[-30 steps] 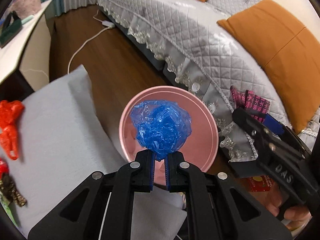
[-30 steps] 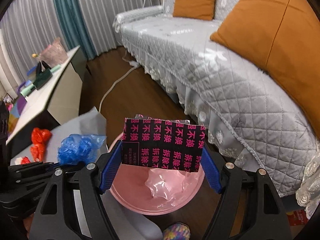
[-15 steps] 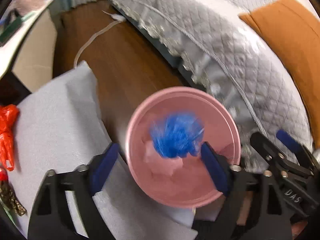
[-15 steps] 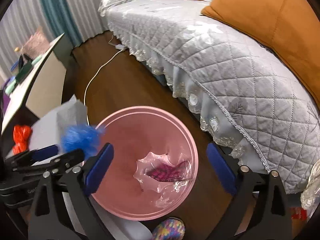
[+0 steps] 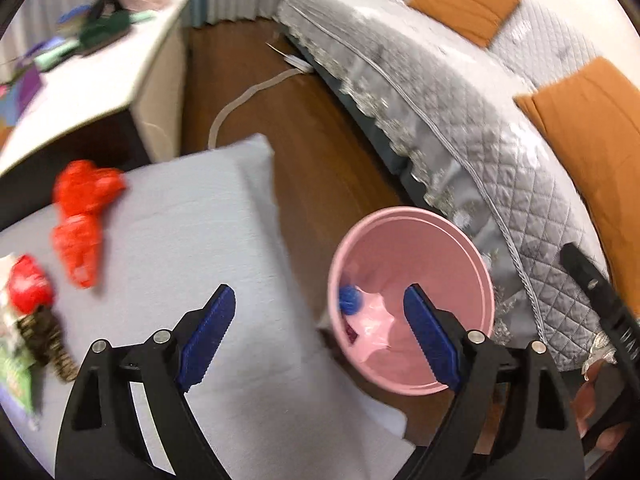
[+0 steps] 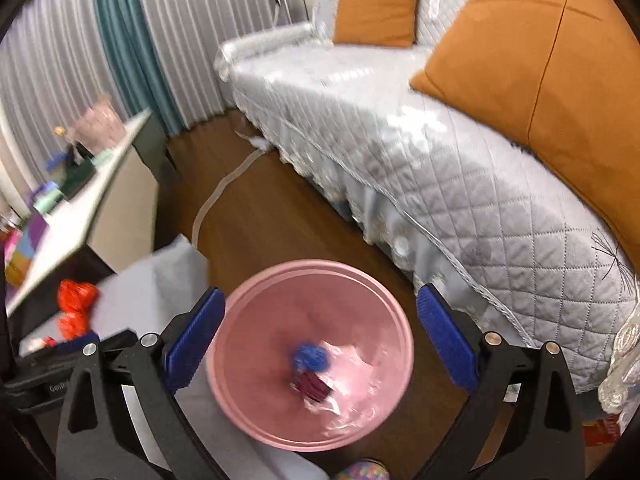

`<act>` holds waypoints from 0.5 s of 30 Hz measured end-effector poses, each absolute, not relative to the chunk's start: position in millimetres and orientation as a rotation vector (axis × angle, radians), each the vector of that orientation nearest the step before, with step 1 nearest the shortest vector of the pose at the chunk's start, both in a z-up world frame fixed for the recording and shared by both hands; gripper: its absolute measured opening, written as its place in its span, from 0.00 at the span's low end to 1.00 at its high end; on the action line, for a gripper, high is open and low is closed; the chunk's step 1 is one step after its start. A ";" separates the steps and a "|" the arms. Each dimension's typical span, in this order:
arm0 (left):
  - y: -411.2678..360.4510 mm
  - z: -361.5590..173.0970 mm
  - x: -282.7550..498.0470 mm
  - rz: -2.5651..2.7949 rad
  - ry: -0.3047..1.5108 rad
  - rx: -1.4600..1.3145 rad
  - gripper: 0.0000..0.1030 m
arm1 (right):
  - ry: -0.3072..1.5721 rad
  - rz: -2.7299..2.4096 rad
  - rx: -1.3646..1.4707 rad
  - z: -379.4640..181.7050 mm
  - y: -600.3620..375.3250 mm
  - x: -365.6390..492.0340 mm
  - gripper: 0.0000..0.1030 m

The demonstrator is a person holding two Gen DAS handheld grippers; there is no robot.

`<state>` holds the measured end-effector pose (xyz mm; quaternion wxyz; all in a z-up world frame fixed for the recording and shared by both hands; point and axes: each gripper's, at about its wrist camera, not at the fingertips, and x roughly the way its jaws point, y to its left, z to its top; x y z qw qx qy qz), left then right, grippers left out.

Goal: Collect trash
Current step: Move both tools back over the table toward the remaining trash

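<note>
A pink bin (image 5: 420,256) (image 6: 276,320) stands on the wood floor between the grey-clothed table (image 5: 192,220) and the sofa. Inside it lie a blue plastic wad (image 5: 349,300) (image 6: 310,356), a black-and-pink packet (image 6: 313,387) and crumpled clear film (image 5: 374,332). My left gripper (image 5: 318,292) is open and holds nothing, above the table's edge and the bin's left side. Directly over the bin hangs my right gripper (image 6: 320,292), open and holding nothing. Red plastic bags (image 5: 80,216) (image 6: 74,300) lie on the cloth.
More litter sits at the cloth's left edge: a red piece (image 5: 28,284), a leopard-patterned wrapper (image 5: 48,340). The quilted grey sofa (image 5: 480,140) with orange cushions runs along the right. A white cabinet (image 5: 100,80) stands far left; a cable (image 5: 240,100) lies on the floor.
Both grippers opened: the left let the blue wad fall into the bin, the right let the black-and-pink packet fall in. The left gripper then swung left toward the table.
</note>
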<state>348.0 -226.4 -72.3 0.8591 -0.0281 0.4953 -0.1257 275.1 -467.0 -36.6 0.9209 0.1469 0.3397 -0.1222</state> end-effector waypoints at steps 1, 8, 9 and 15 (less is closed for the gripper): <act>-214.5 -64.0 338.4 -0.241 1.016 -0.059 0.81 | 0.675 -0.242 0.301 -31.5 -462.2 270.8 0.93; -142.0 -21.9 270.9 -0.157 0.906 -0.018 0.81 | 0.645 -0.176 0.296 -1.5 -416.1 242.9 0.95; -131.7 -17.6 261.3 -0.137 0.896 -0.002 0.81 | 0.649 -0.158 0.305 2.3 -408.7 238.4 0.95; -68.4 -1.8 209.0 -0.057 0.870 0.015 0.82 | 0.652 0.015 0.277 9.4 -330.3 188.3 0.95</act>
